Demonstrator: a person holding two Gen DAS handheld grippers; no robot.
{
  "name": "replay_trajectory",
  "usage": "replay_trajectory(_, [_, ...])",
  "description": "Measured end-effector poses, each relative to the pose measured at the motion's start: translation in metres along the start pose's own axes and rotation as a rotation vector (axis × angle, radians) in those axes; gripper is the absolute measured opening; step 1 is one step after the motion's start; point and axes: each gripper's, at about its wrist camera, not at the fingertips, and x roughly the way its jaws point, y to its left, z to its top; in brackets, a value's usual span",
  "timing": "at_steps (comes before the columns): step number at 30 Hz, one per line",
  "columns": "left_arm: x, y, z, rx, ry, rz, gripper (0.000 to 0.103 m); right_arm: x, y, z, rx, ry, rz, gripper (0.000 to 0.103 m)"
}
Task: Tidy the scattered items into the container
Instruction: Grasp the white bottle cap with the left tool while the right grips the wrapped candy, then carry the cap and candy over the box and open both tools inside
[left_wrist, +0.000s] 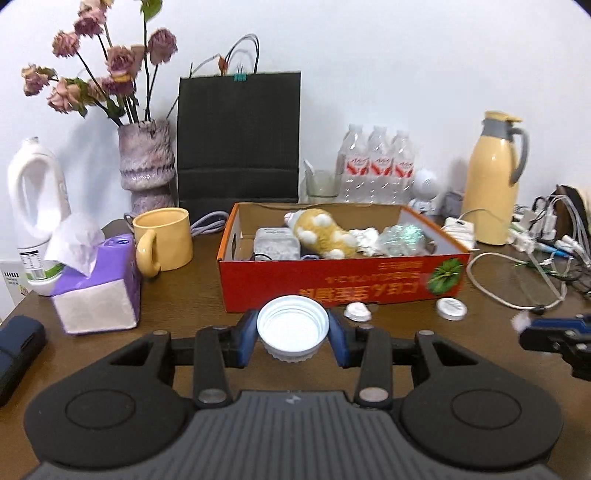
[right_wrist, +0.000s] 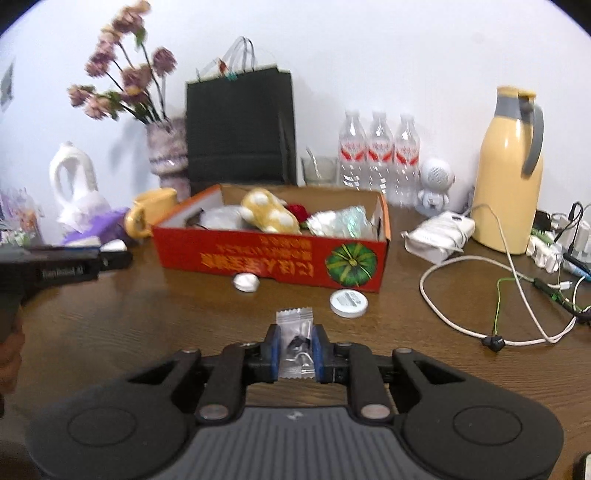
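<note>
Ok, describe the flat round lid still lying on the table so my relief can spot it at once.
Find the red cardboard box mid-table. In front of its pumpkin-printed corner, on the wooden table, lies the round white lid. It is a neat flat disc with grey print on top, unlike the lumpy white object to its left.

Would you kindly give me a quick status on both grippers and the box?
Left gripper holds white cap. Right gripper holds sachet. Box ahead, path clear.
</note>
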Motion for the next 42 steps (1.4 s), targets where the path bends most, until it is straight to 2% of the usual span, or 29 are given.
replay_trajectory(7, [-0.058, -0.006, -0.024, -0.02, -0.05, -0.002, 0.041, -0.051, 0.027, -0.002, -0.021, -0.088, 0.033, 0.016])
replay_trajectory(9, [-0.071, -0.006, -0.035, -0.026, -0.048, -0.002, 0.041, -0.059, 0.03, -0.005, -0.021, -0.087, 0.042, 0.016])
replay_trajectory(13, [-0.081, -0.005, -0.044, -0.031, -0.045, 0.007, 0.041, -0.064, 0.034, -0.011, -0.013, -0.084, 0.042, 0.016])
replay_trajectory(17, [-0.076, 0.001, -0.034, -0.041, -0.063, 0.013, 0.041, -0.062, 0.034, -0.006, -0.006, -0.091, 0.046, 0.016])
replay_trajectory(20, [-0.068, 0.008, -0.01, -0.059, -0.097, -0.003, 0.041, -0.059, 0.032, 0.01, -0.014, -0.114, 0.058, 0.016])
replay_trajectory(23, [-0.058, 0.013, 0.031, -0.056, -0.149, -0.031, 0.041, -0.058, 0.028, 0.043, -0.028, -0.146, 0.071, 0.016])
replay_trajectory(25, [-0.048, 0.018, 0.067, -0.049, -0.179, -0.058, 0.041, -0.058, 0.025, 0.075, -0.06, -0.191, 0.057, 0.016])
replay_trajectory(28, [-0.028, 0.032, 0.128, -0.072, -0.178, -0.11, 0.04, -0.049, 0.01, 0.132, -0.056, -0.223, 0.08, 0.016])
replay_trajectory(32, [-0.003, 0.04, 0.198, -0.036, -0.192, -0.093, 0.041, -0.04, -0.003, 0.207, -0.063, -0.245, 0.103, 0.016])
replay_trajectory(37, [0.056, 0.056, 0.246, -0.049, -0.096, -0.068, 0.041, -0.015, -0.011, 0.272, -0.089, -0.204, 0.13, 0.016])
replay_trajectory(42, [0.133, 0.062, 0.245, -0.016, 0.069, -0.048, 0.041, 0.044, -0.017, 0.297, -0.091, -0.051, 0.187, 0.016])
